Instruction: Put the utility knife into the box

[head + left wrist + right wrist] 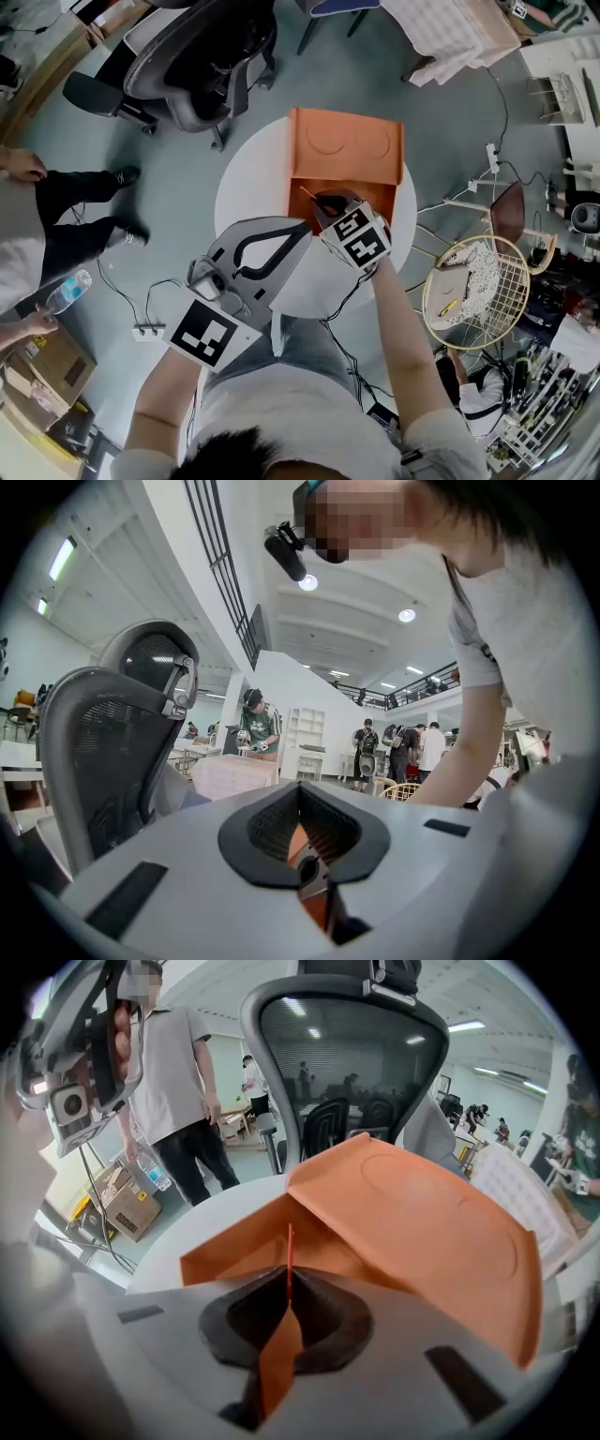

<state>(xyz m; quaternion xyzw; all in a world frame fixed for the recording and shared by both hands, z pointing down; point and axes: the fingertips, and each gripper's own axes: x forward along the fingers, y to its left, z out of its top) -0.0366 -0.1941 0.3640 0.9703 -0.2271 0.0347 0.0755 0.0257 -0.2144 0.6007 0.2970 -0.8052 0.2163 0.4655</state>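
Person: a white shirt [281,412] and two bare forearms [403,328] are filling the bottom of the head view, reaching forward over the near rim of a round white table [248,192].
Left gripper [305,225]: its jaws are resting together with nothing between them. It is hovering over the near part of the table, with its tips just beside the right gripper [324,201].
Right claw: its jaws are clamping the utility knife [277,1358] and pointing toward the open front of the box [342,150].
Knife's look: it is orange and showing edge-on. A flat body is sitting pinched between the dark pads, narrowing to a thin strip that is sticking out past the fingertips.
Knife's place: the thin tip is hanging over the near part of the box, in front of the raised lid.
Container: the box is orange and sitting on the far half of the table. Its lid, stamped with two round outlines, is standing raised and tilted, and the inside is showing as plain orange walls and floor.
Open room: bare white tabletop is lying to the left of the box and in front of it, beneath both grippers.
Edges: a black mesh office chair [202,56] is standing just past the far-left rim, and a round wire-frame seat [473,281] is sitting near the right rim.
Floor: a bystander [66,216] in dark trousers is standing well off to the left, and cables [145,330] are trailing near the person's feet.
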